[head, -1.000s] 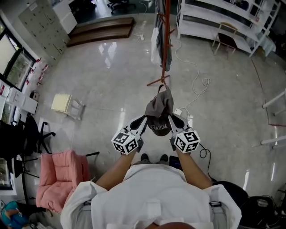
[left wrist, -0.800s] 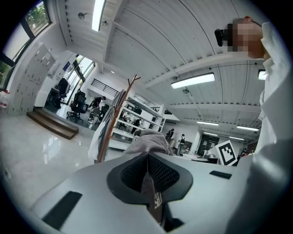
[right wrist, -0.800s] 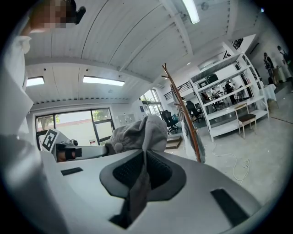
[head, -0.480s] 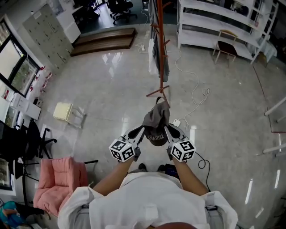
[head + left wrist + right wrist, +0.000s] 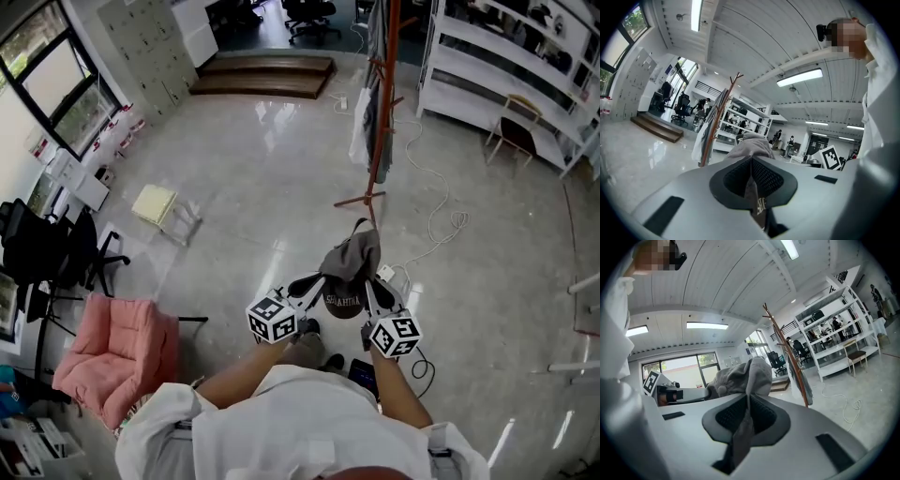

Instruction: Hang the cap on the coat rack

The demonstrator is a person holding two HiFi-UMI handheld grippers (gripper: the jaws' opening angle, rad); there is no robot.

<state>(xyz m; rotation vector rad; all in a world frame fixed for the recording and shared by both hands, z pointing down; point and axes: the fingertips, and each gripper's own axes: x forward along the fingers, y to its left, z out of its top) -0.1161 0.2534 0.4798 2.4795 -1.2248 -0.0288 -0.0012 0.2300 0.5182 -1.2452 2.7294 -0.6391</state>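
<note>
A grey cap [image 5: 349, 262] with white lettering on its dark brim hangs between my two grippers in front of the person's chest. My left gripper [image 5: 317, 282] is shut on the cap's left edge, and in the left gripper view the fabric of the cap [image 5: 752, 146] is pinched between the jaws of that left gripper [image 5: 752, 187]. My right gripper [image 5: 372, 284] is shut on the right edge; the cap [image 5: 740, 377] bulges above the right gripper [image 5: 747, 420]. The red-brown coat rack [image 5: 382, 94] stands ahead on the floor, with clothes hanging on it, also seen as the coat rack [image 5: 712, 126] and coat rack [image 5: 790, 362].
White shelving [image 5: 506, 56] and a chair [image 5: 511, 127] stand at the far right. A white cable [image 5: 441, 220] trails on the floor near the rack's foot. A pink armchair [image 5: 112, 352] and a black office chair [image 5: 52, 248] sit at the left; a pale stool [image 5: 159, 206] lies behind.
The person has walked forward and turned somewhat; the coat rack now appears a bit right of the cap. Both grippers still hold the cap in the same way.
</note>
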